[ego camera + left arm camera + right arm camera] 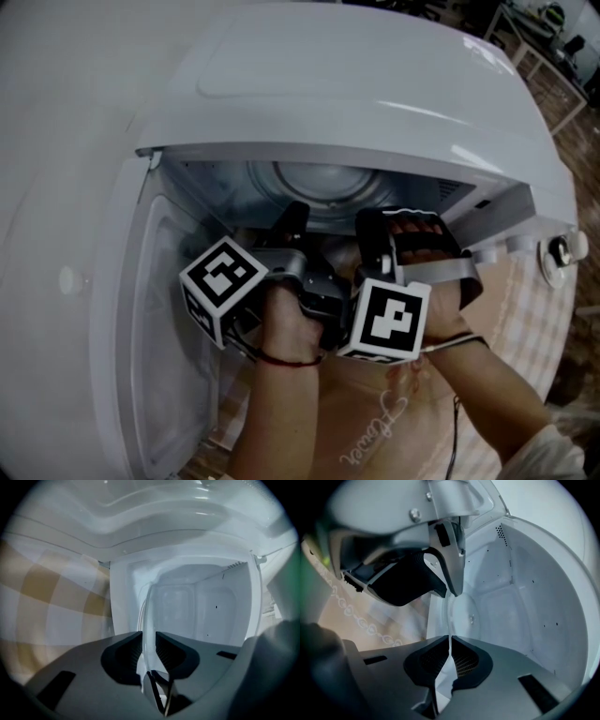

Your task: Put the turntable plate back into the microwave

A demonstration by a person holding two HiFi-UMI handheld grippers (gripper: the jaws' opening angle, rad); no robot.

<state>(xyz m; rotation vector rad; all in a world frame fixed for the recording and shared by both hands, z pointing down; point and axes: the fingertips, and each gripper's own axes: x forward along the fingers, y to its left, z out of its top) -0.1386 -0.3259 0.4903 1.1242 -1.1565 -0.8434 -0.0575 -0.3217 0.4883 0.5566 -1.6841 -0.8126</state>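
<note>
Left gripper point(148, 637) and right gripper point(450, 640) both clamp the turntable plate point(464, 613); keep it level, easing into the microwave point(375, 103).

Head view steeply overhead — both gripper views close inside microwave point(375, 94).

Microwave point(375, 84): white shell, pale blue-white cavity. Turntable plate point(461, 609): clear glass. Left gripper point(148, 641) and right gripper point(450, 645): grey bodies, black ribbed pads. Marker cubes point(222, 286): black-and-white square patterns. Tablecloth point(42, 588): beige-and-white check. Red cord point(286, 360) on the left wrist.
</note>
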